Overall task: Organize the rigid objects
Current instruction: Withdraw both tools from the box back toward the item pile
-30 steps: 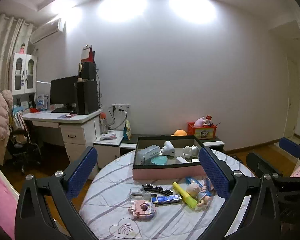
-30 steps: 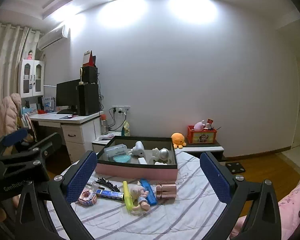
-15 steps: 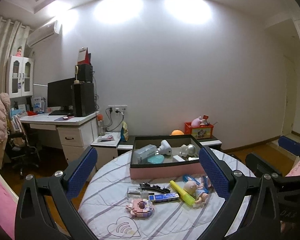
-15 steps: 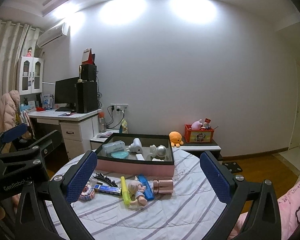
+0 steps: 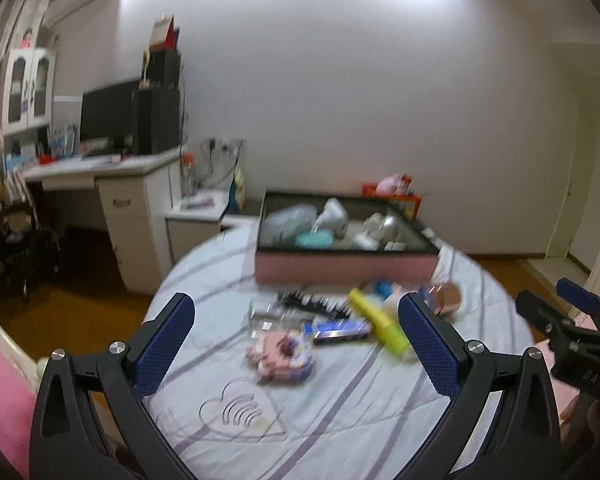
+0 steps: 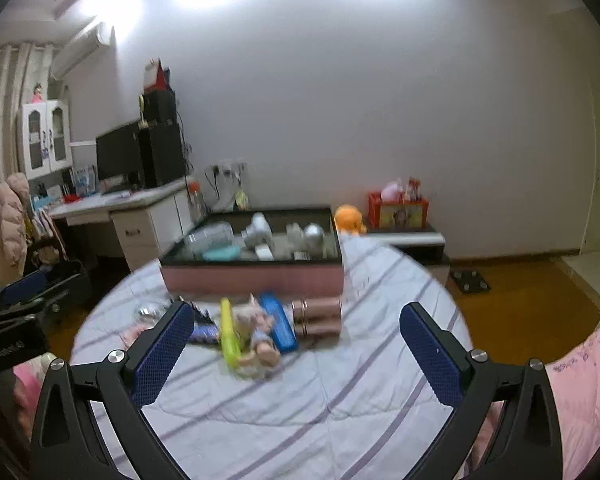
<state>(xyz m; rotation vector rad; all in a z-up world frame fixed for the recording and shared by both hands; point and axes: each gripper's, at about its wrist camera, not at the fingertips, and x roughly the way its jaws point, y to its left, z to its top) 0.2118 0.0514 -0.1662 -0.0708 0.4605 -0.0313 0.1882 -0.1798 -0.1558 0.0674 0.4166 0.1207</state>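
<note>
Left wrist view's dipped twd the table vs a sec ago, left gripper [image 5: 296,336] & right gripper [image 6: 294,338] both wide apart, empty, closing on loose toys [image 5: 284,354] before the pink box [image 5: 346,270] — pickup's coming.

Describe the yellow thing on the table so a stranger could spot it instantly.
Start at the pink box on the round table. In the row of loose items before it lies a yellow tube, beside the doll; nothing else there is bright yellow.

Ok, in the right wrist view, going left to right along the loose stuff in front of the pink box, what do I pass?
Yellow tube → doll → blue case → rose-gold cylinders.
</note>
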